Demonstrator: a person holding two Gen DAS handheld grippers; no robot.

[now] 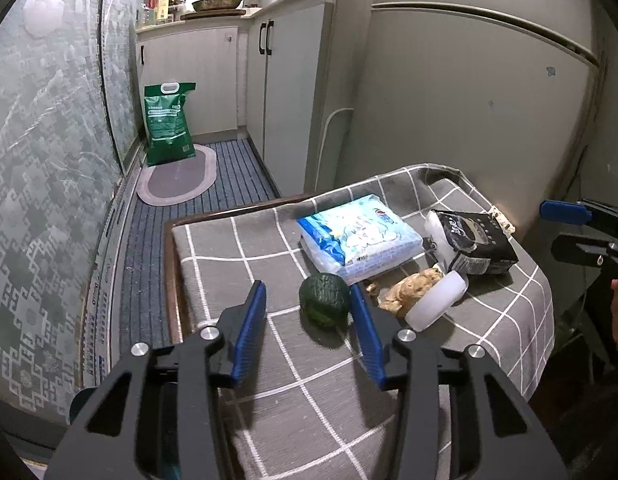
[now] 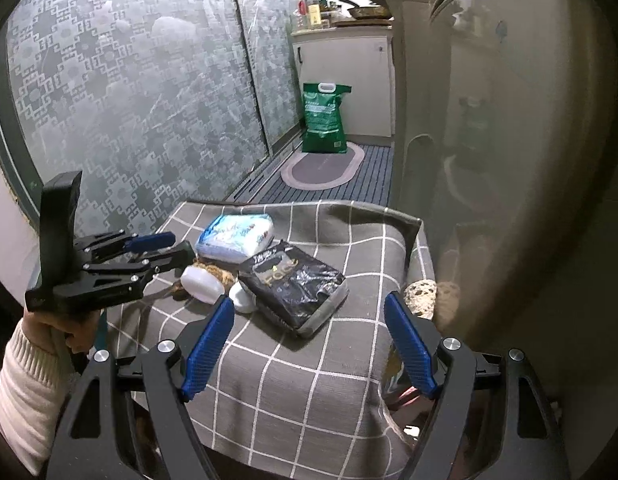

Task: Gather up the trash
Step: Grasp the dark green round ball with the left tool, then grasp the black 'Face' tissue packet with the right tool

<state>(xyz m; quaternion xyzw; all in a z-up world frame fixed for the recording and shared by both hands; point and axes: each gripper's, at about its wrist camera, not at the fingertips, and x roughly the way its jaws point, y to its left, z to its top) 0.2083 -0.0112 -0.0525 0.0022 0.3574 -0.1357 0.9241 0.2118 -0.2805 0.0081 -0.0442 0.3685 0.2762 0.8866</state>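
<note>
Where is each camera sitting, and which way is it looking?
Left wrist: rides on the left gripper, looking along its open jaws over the checked tablecloth at the green crumpled ball; the right gripper peeks in at the edge.
Right wrist: rides on the right gripper, looking at the black bag; the left gripper and a hand in a cream sleeve show.
Shared: black bag, blue tissue pack, green sack.
</note>
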